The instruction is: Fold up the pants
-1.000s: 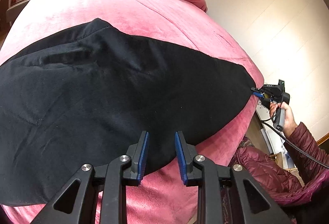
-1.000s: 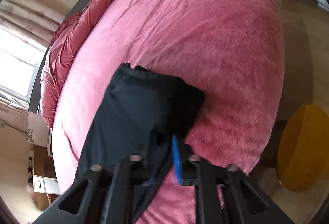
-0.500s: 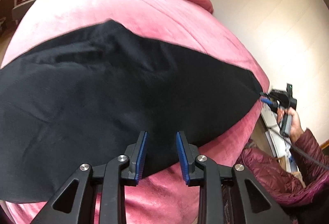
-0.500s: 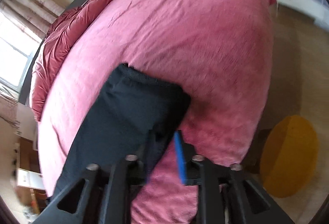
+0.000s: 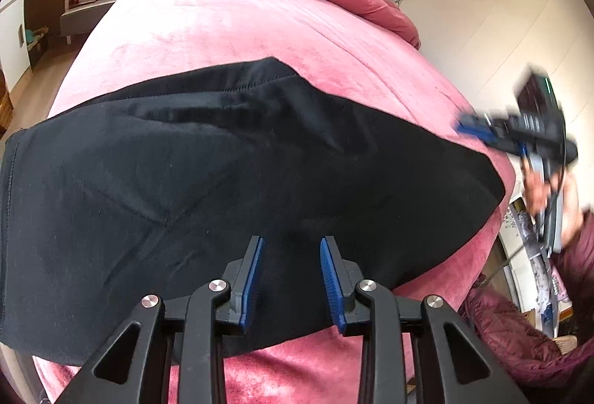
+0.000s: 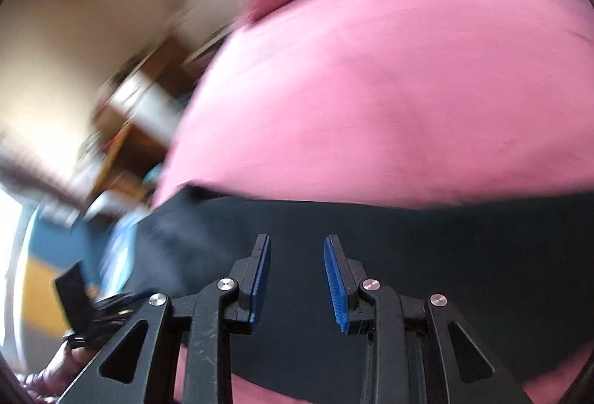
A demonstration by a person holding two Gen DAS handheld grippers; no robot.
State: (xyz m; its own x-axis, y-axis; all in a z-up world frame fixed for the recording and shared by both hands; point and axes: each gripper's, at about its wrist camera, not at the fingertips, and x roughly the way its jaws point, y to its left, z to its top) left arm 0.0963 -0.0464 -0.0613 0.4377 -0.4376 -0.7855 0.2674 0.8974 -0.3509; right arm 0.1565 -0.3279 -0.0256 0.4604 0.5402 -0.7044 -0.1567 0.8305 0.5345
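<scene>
The bed (image 5: pixel 230 32) fills both views, and the pants (image 5: pixel 222 181) lie spread flat across its near half, one end reaching the bed's edge. I read this as the pause between folds: nothing is gripped. My left tongs (image 5: pixel 291 277) hover over the near hem, parted and empty; my right tongs (image 6: pixel 297 277), blurred, are likewise parted with nothing between them. Next I would need both to pinch an edge and carry it over.
</scene>
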